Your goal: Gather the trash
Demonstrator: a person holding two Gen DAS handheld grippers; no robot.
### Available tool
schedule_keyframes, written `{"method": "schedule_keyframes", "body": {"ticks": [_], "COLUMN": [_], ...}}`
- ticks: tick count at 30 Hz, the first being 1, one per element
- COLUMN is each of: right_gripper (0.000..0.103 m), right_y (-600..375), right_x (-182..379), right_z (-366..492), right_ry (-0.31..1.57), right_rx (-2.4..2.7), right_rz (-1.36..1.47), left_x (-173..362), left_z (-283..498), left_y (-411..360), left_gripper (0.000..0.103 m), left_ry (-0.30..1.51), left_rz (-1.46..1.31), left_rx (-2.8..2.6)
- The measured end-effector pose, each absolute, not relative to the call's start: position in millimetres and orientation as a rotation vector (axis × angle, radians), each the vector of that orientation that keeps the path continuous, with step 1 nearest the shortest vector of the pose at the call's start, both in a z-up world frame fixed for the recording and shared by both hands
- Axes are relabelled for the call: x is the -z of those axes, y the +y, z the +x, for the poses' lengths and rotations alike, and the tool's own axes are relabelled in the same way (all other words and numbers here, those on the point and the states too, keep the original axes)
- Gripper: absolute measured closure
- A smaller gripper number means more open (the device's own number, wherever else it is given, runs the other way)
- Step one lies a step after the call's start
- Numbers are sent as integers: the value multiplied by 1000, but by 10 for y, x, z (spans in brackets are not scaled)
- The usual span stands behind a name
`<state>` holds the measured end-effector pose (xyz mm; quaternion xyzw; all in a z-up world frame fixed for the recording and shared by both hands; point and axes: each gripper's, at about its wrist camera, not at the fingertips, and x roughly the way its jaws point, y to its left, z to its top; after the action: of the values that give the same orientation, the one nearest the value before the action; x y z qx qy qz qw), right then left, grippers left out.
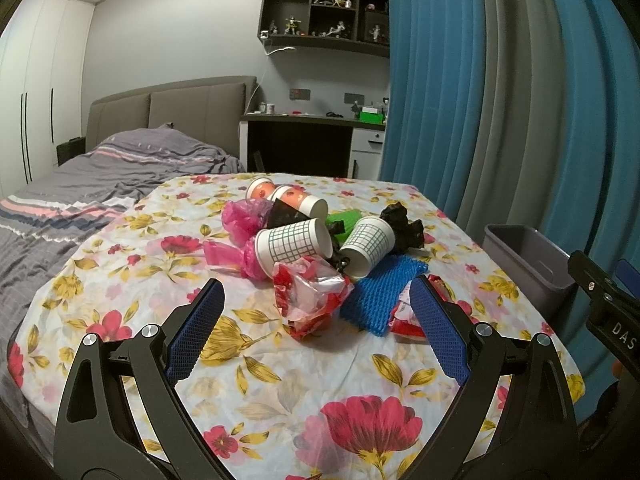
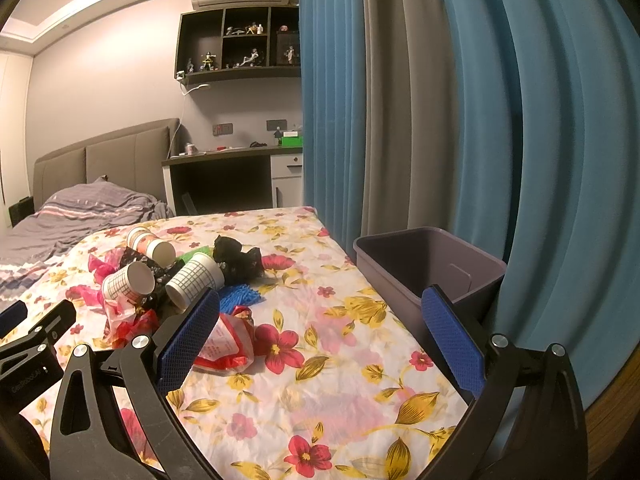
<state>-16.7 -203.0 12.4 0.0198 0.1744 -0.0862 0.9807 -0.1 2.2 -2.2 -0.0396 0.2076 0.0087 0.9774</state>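
Observation:
A heap of trash lies on the floral tablecloth (image 1: 280, 364): two grid-pattern paper cups (image 1: 294, 240) (image 1: 370, 244), orange paper cups (image 1: 298, 198), pink plastic bags (image 1: 244, 220), black crumpled plastic (image 1: 402, 222), a blue foam net (image 1: 380, 292) and a red-and-clear wrapper (image 1: 310, 298). My left gripper (image 1: 316, 300) stands open, just short of that wrapper. In the right wrist view the grey bin (image 2: 424, 268) sits at the table's right edge, and a red wrapper (image 2: 228, 344) lies beside my open right gripper (image 2: 320, 304). Both grippers hold nothing.
Blue and grey curtains (image 1: 500, 100) hang close behind the bin (image 1: 528, 264). A bed with a grey striped cover (image 1: 100, 176) lies to the left. A desk (image 1: 312, 136) and a wall shelf (image 1: 324, 12) stand at the back.

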Motion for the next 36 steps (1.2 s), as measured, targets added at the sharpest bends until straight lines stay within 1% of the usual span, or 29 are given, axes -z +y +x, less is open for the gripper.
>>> {"method": "schedule_keyframes", "body": {"ticks": [10,29,36], "right_gripper": [5,5,5], "right_y": [-2034,-2030,-1959], "right_x": [-122,-108,27], "right_z": [-170,-161,-89], "right_ry": [351,350,379], "right_rx": [173,175,153], "right_rz": [40,41,45], "left_x": [21,174,267], "left_z": [5,51,99], "left_y": [20,8,58], "left_gripper": [11,11,11], "left_ry": [419,427,439], "left_rz": [-81,-82,-95], "left_rx": [-18,-18,-16]}}
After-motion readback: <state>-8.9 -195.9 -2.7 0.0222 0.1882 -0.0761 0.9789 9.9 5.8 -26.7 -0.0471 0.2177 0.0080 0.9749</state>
